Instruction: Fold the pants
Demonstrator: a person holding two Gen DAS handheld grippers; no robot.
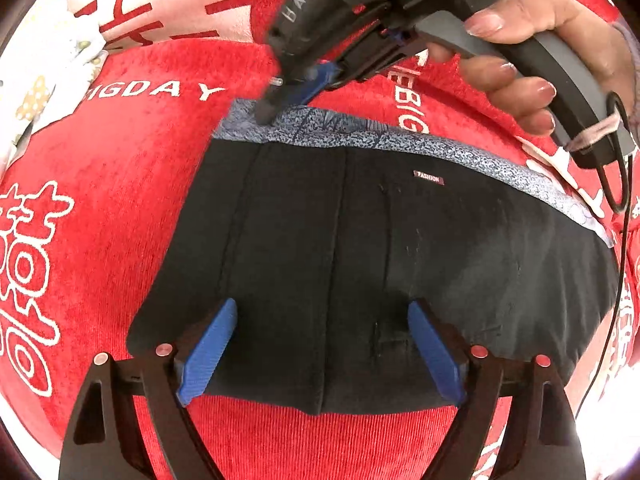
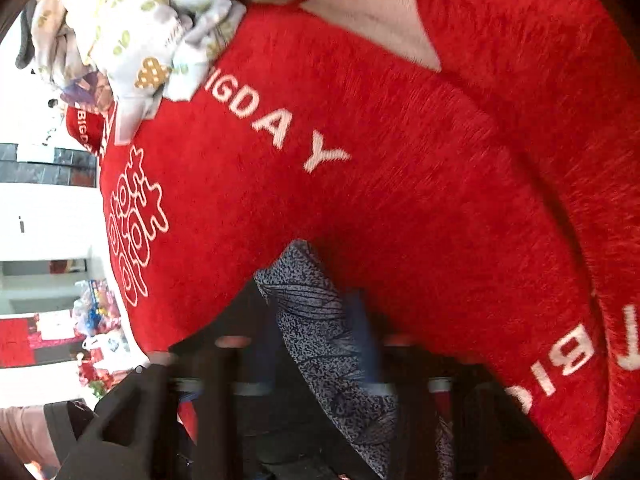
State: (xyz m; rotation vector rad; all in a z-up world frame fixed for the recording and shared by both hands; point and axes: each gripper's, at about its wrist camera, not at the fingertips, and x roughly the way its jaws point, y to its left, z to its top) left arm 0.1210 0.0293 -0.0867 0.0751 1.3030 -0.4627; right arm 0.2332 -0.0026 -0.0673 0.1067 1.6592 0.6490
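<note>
Lying flat on the red blanket [image 1: 132, 184], the pants [image 1: 360, 264] waited; left tongs [image 1: 320, 348] stood wide and empty above them, right tongs [image 1: 276, 100] pinched shut on the grey waistband [image 1: 344, 132], probably to lift it for folding.

A home: red sofa cover [image 1: 132, 208], heaped laundry [image 2: 132, 40].

Red plush cover, white room behind

A red plush cover [image 2: 400, 200] with white lettering fills both views; at the right wrist view's left edge stand a bright white wall [image 2: 44, 212], a dark tiled band [image 2: 48, 166] and colourful clutter [image 2: 96, 312] lower left.
</note>
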